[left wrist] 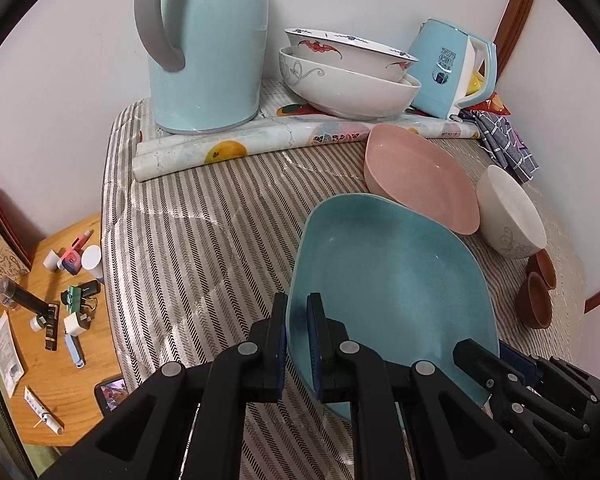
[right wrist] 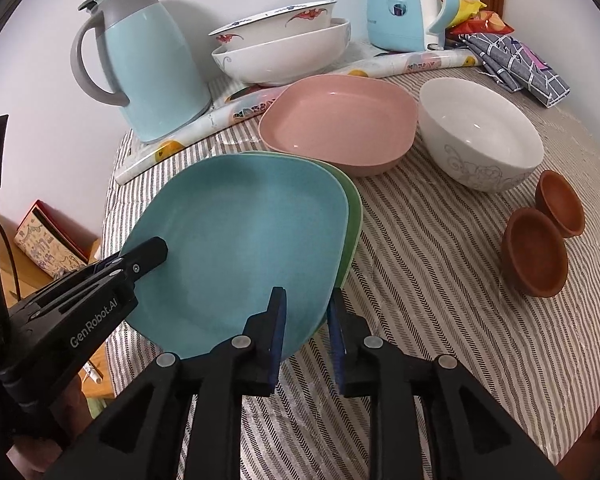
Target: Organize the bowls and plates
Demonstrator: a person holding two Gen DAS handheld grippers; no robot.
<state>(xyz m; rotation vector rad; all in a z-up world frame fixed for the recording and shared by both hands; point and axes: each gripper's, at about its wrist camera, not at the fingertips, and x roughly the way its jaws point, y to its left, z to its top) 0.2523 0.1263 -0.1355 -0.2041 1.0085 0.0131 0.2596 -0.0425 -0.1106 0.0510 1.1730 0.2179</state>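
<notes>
A blue plate (right wrist: pixel 244 232) rests on a green plate (right wrist: pixel 354 216) on the striped tablecloth, and only the green plate's right edge shows. My left gripper (left wrist: pixel 298 312) is shut on the near left rim of the blue plate (left wrist: pixel 388 280); the right wrist view shows it (right wrist: pixel 156 250) at the plate's left edge. My right gripper (right wrist: pixel 306 316) straddles the near right rims of both plates, its pads standing slightly off them. Behind are a pink dish (right wrist: pixel 340 120) and a white bowl (right wrist: pixel 480 136).
Two white bowls (right wrist: pixel 284 52) are stacked at the back between a blue jug (right wrist: pixel 152 72) and a kettle (right wrist: pixel 408 4), with a rolled mat (left wrist: pixel 220 152) in front. Two small brown bowls (right wrist: pixel 536 252) sit right. A low wooden table (left wrist: pixel 60 364) with small items stands left.
</notes>
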